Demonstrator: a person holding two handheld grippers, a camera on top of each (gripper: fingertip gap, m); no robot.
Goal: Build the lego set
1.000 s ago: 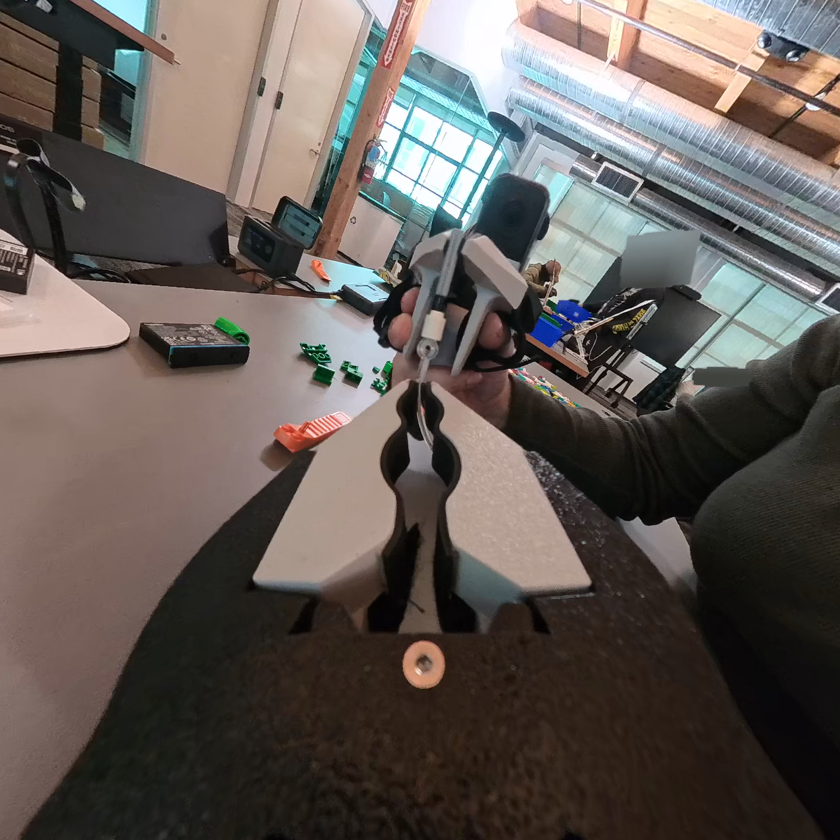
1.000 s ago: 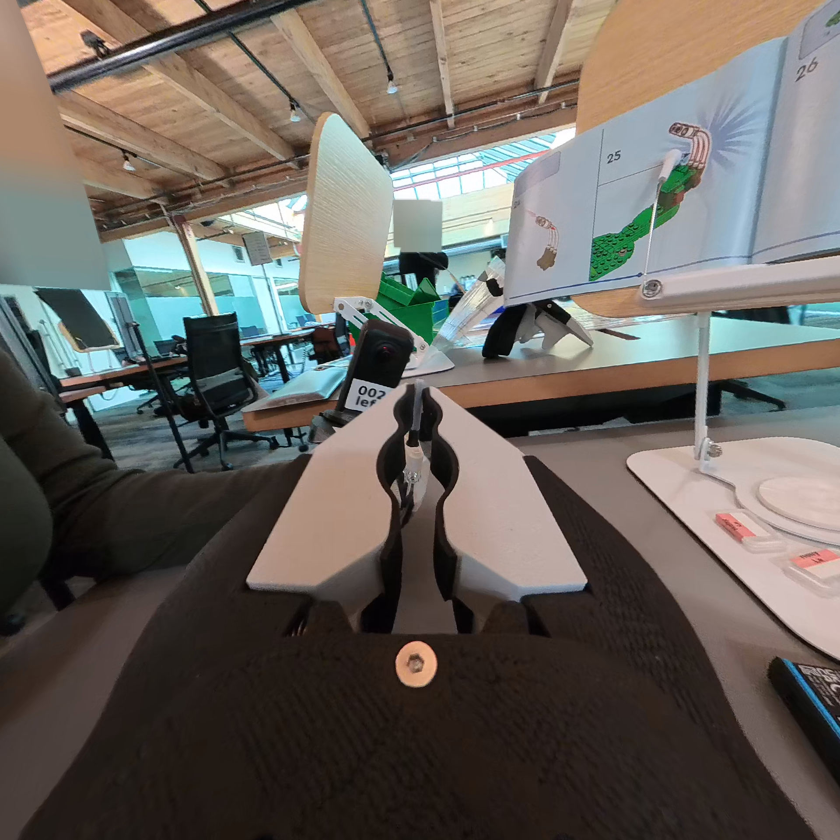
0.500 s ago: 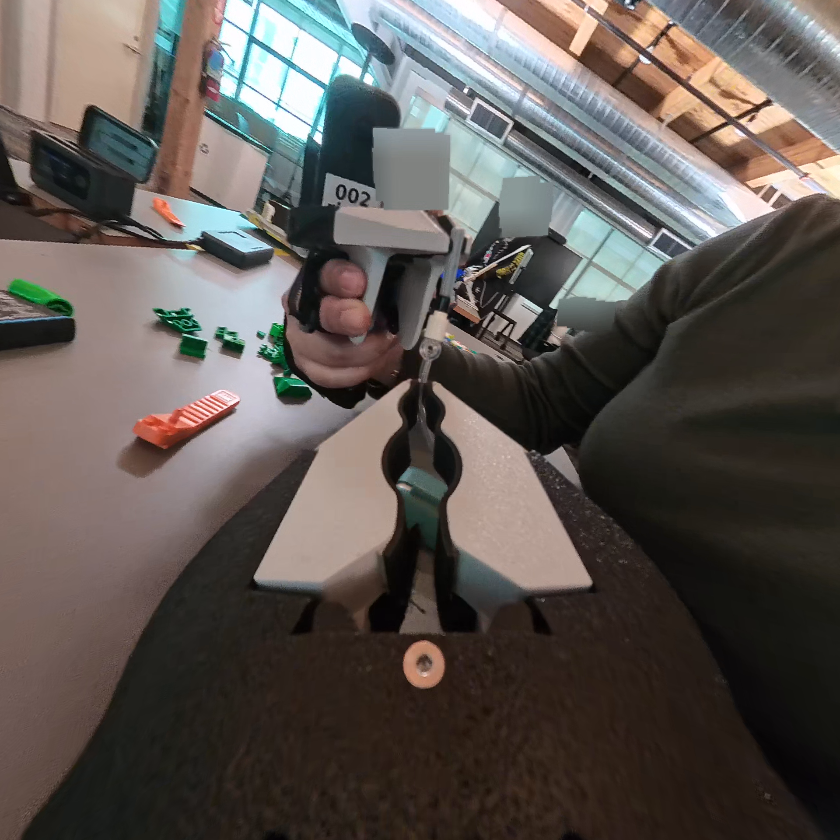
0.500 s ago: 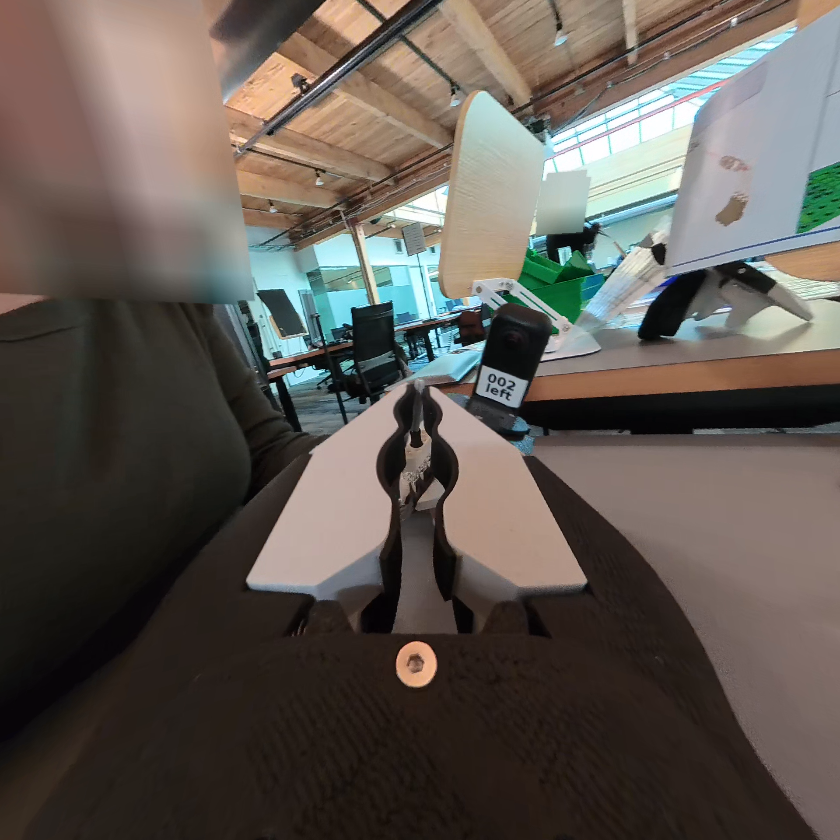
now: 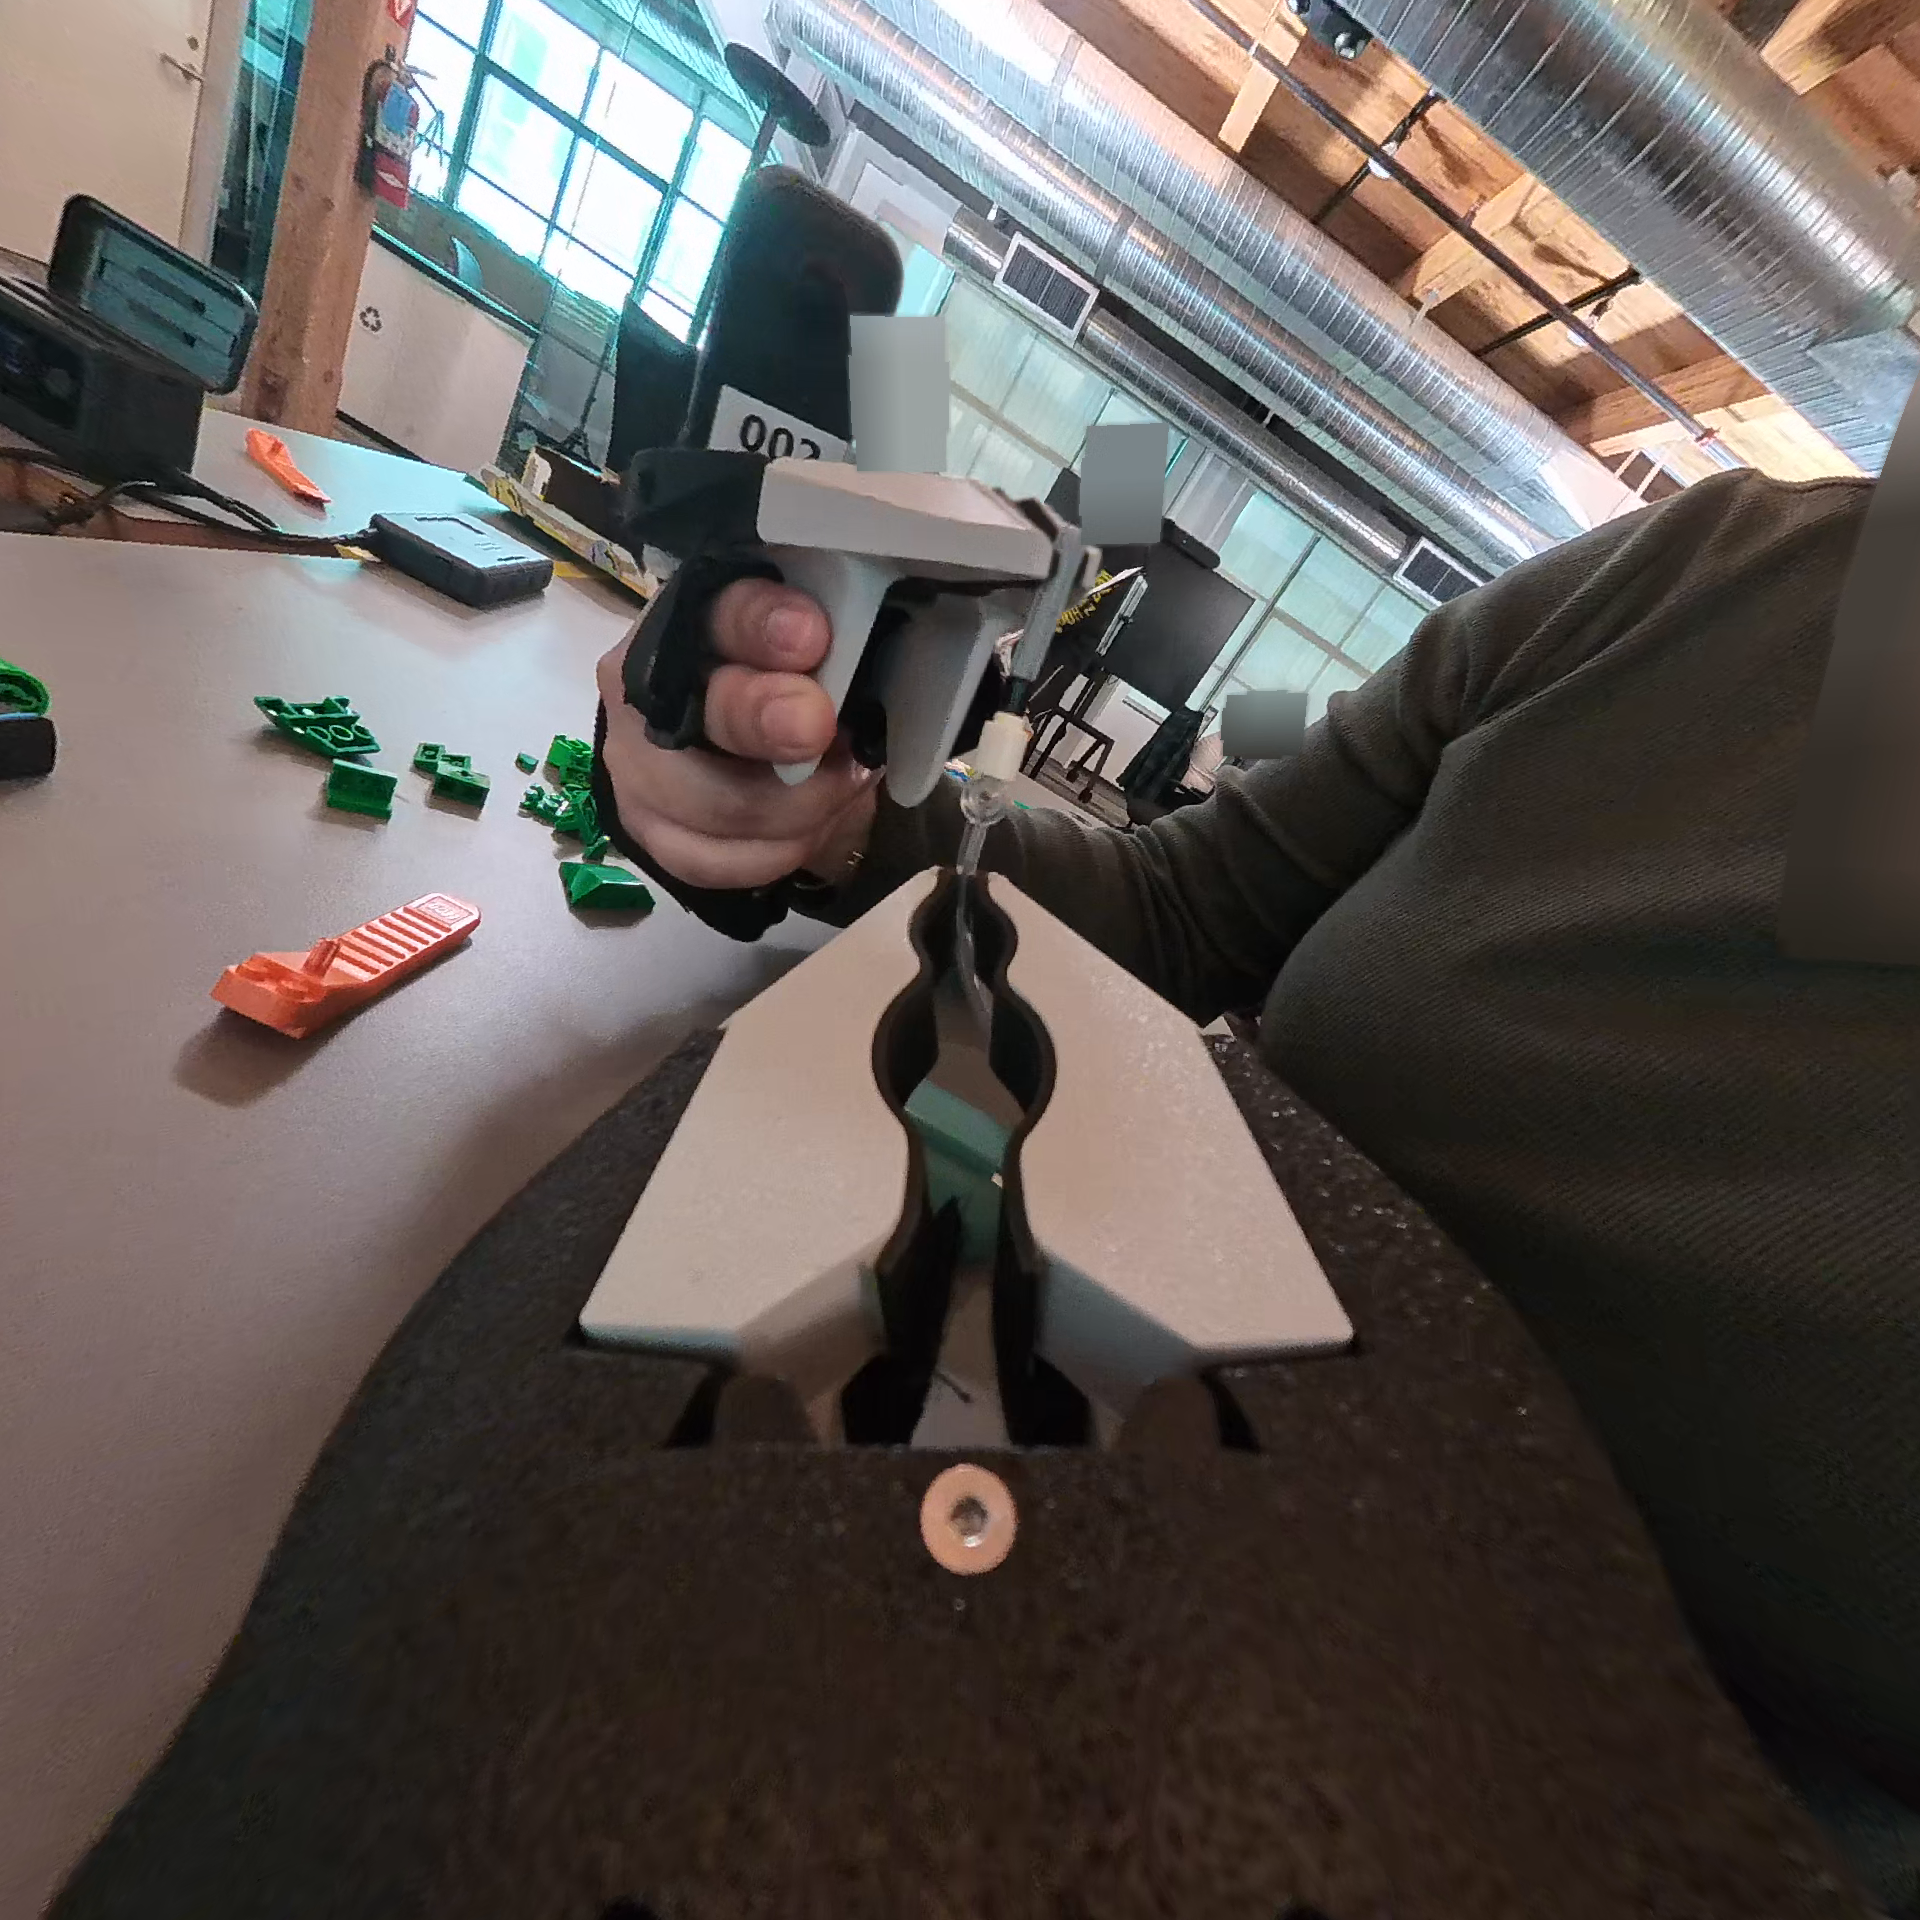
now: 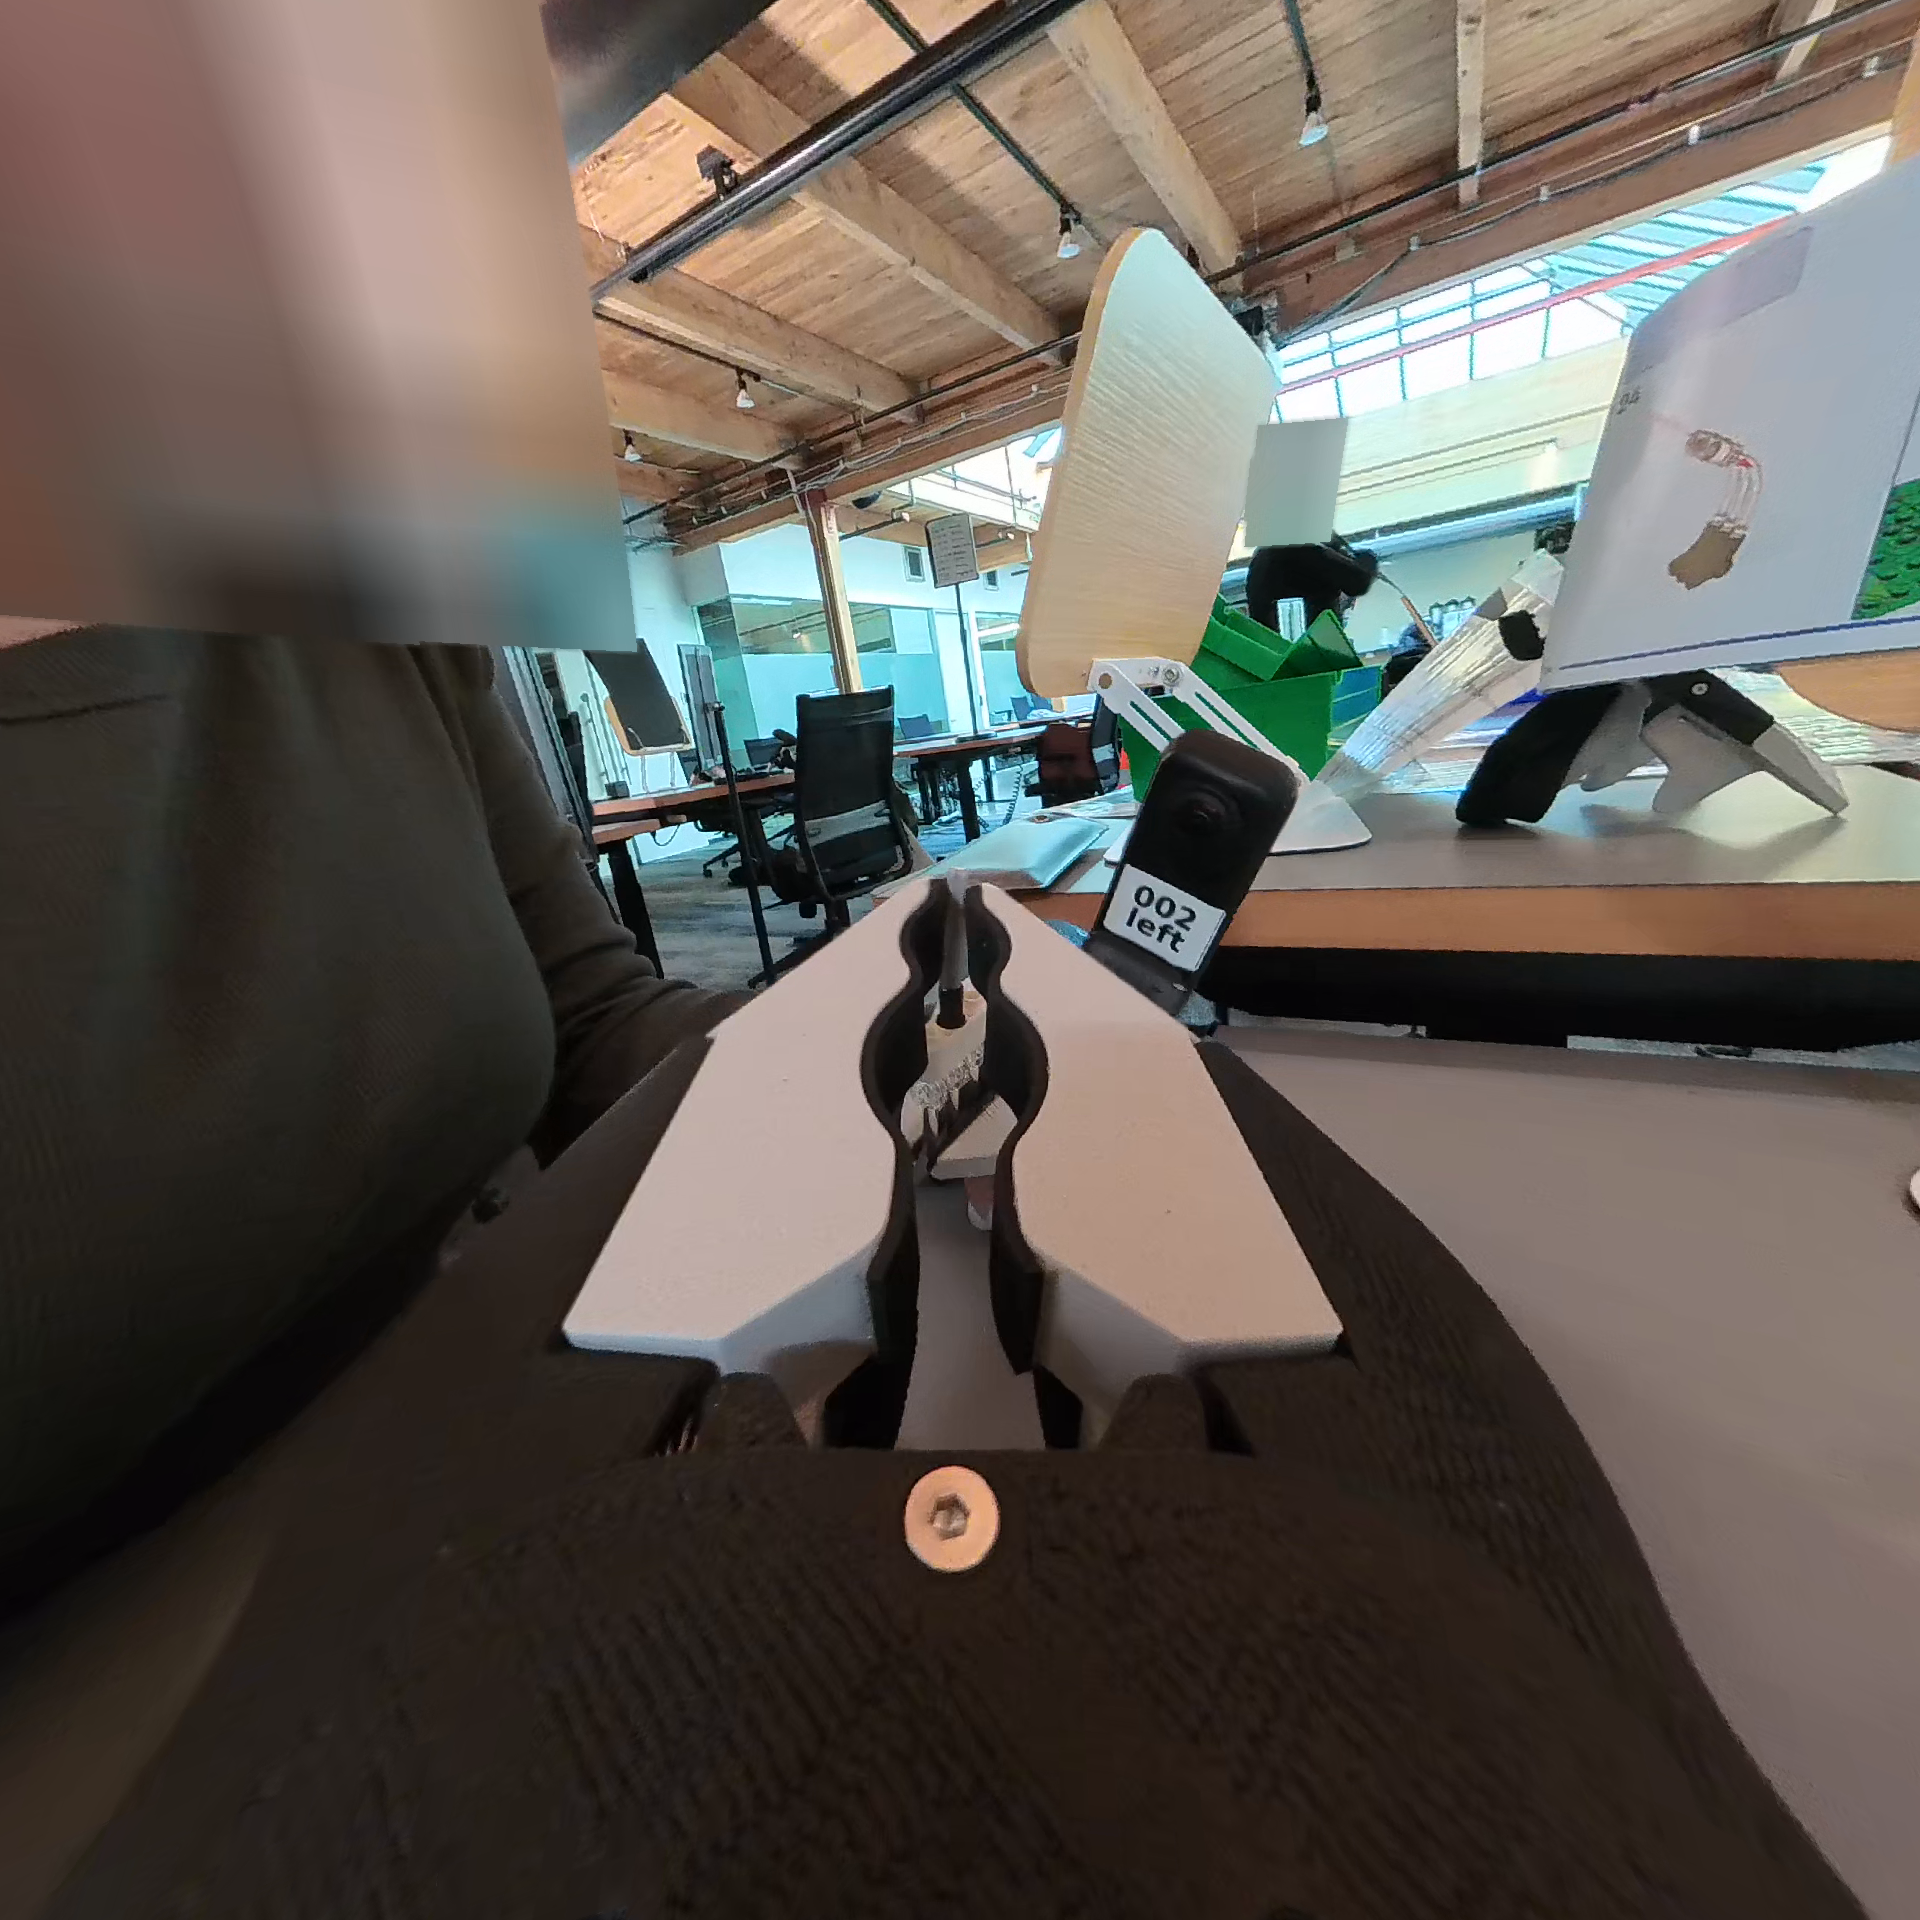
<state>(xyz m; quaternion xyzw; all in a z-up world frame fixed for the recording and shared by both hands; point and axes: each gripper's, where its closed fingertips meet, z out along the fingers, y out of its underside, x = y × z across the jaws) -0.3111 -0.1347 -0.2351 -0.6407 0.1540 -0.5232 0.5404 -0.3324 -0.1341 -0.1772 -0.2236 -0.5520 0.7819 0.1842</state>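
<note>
Lego pieces, a grey rod with a white connector [image 5: 1006, 744] and a clear curved tube [image 5: 968, 914], hung in the air between both tongs: right tongs [image 5: 1062, 582] pinched the rod, left tongs [image 5: 964, 894] pinched the tube. Seating them well probably needed a straight push along the rod's axis with both grips firm, since the thin tube looked liable to bend. Loose green bricks [image 5: 457, 771] and an orange brick separator [image 5: 343, 961] lay on the tabletop [image 5: 208, 1195].

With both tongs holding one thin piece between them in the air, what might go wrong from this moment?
1. The thin piece, a grey rod joined by a white connector to a clear tube, is pinched only at its ends by the left tongs and right tongs; pulling may bend or separate it.
2. If it slips, the clear part may be hard to find among the green bricks on the table.
</note>
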